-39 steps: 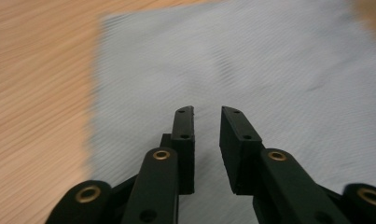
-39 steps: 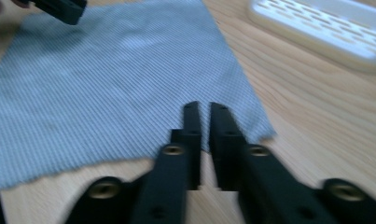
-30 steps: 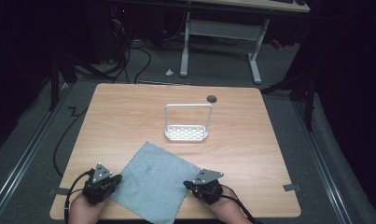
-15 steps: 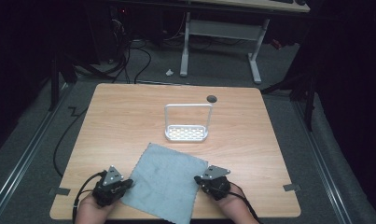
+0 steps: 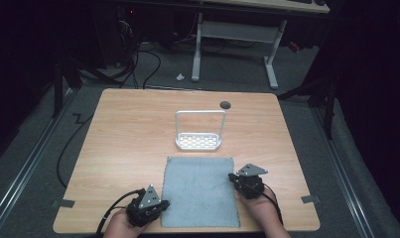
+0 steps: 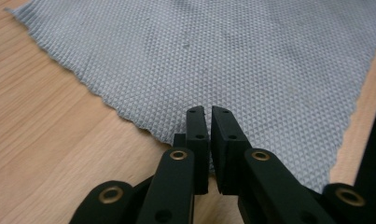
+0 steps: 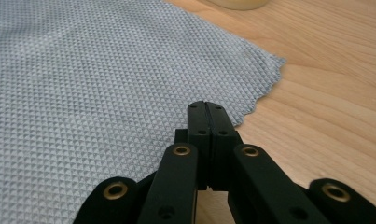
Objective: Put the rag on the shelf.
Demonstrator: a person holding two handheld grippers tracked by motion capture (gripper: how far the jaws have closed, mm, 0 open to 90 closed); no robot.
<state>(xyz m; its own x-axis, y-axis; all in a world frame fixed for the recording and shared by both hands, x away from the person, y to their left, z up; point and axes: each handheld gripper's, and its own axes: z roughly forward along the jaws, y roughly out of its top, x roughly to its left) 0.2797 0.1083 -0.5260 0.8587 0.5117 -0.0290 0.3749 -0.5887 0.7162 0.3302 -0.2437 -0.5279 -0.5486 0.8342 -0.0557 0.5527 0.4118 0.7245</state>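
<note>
A: The grey waffle-weave cloth (image 5: 200, 191) lies flat on the near half of the counter (image 5: 123, 134), just in front of the white wire rack (image 5: 199, 131).

B: And the grippers?

A: The left gripper (image 6: 210, 122) sits over the cloth's near-left edge, jaws a sliver apart; it may be pinching the hem, but I cannot tell. The right gripper (image 7: 207, 117) is clenched at the right edge, seemingly biting the cloth.

B: Risk?

A: If only one side really grips, a pull would skew or bunch the cloth.
</note>
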